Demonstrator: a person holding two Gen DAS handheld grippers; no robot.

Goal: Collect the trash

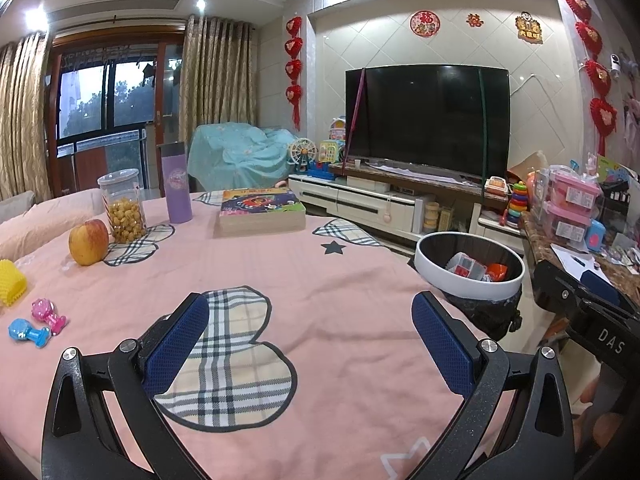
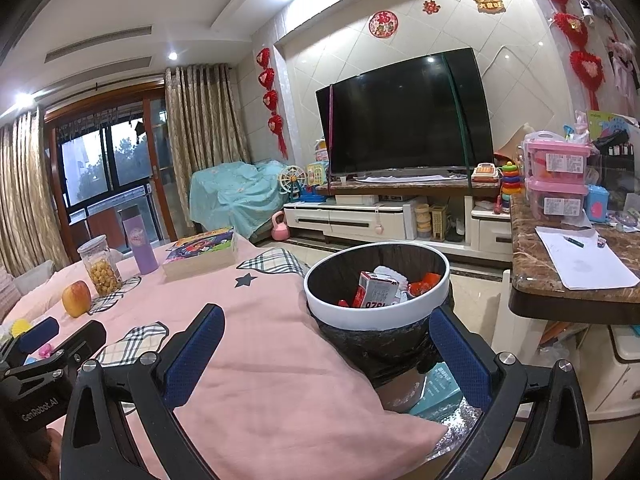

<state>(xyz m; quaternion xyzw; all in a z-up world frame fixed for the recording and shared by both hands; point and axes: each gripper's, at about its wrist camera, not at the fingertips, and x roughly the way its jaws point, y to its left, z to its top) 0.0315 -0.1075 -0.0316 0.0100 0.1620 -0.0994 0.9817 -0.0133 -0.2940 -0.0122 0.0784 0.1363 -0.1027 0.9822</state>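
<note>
Trash bin (image 2: 376,312), white rim over a black liner, stands just off the table's edge w/ a red-and-white carton (image 2: 374,290), crumpled white paper and orange-red wrappers already inside; the same bin (image 1: 468,276) shows at right in the left wrist view; the carton looks light and thin-walled, prob. crushable, best pinched across its flat sides; the wrappers look soft and slippery, so a firm pinch at a bunched fold seems wise. Right gripper (image 2: 326,352) hangs over the table edge beside the bin, jaws spread wide, nothing between them; left gripper (image 1: 310,344) sits over the pink tablecloth (image 1: 320,264), jaws likewise apart and empty. On the cloth, well apart from the bin: a yellow foam fruit net (image 1: 12,282) at far left, poss. the next bit of trash, light and squashy; two small plastic toys (image 1: 38,322), an apple (image 1: 89,242), a snack jar (image 1: 122,206), a purple flask (image 1: 176,184) and a book stack (image 1: 260,212); these look like keepers, not litter.
</note>
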